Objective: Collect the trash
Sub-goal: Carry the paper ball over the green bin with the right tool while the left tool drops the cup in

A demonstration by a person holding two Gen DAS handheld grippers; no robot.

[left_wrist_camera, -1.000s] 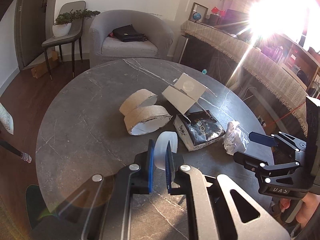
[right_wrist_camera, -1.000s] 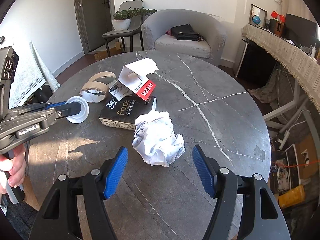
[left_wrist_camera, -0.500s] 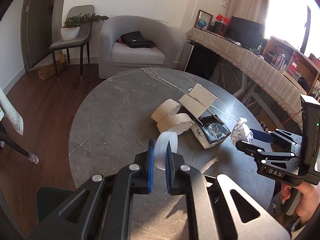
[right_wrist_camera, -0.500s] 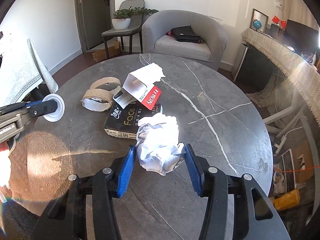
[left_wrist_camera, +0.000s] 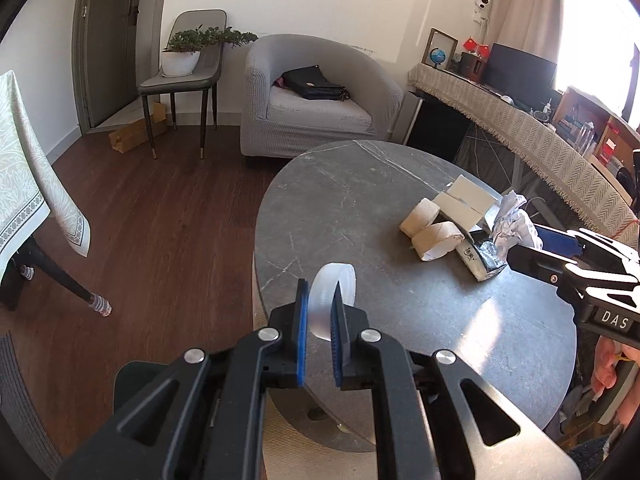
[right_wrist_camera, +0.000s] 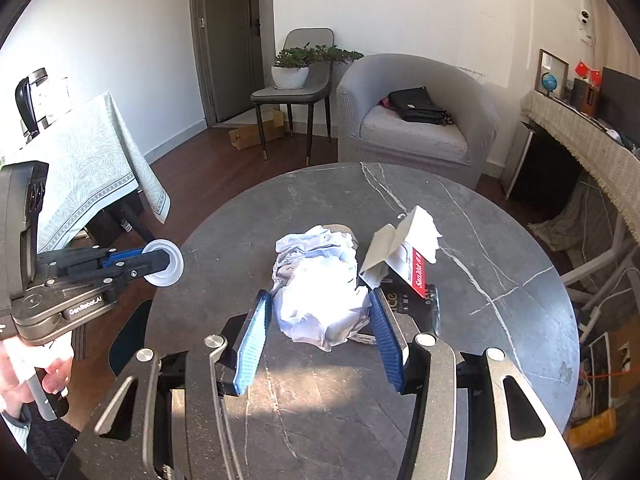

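Your left wrist view shows the left gripper (left_wrist_camera: pixel 320 312) clamped narrow on a white plastic lid (left_wrist_camera: pixel 334 292), held over the round table's (left_wrist_camera: pixel 360 208) near-left edge, with two cardboard tape rolls (left_wrist_camera: pixel 434 236) farther right.

Your right wrist view shows the right gripper (right_wrist_camera: pixel 318 320) pressed against both sides of one crumpled paper ball (right_wrist_camera: pixel 320 280), raised mid-table, with a torn box (right_wrist_camera: pixel 404 240) beside it.

White ring (left_wrist_camera: pixel 334 298) in left gripper (left_wrist_camera: pixel 319 320)
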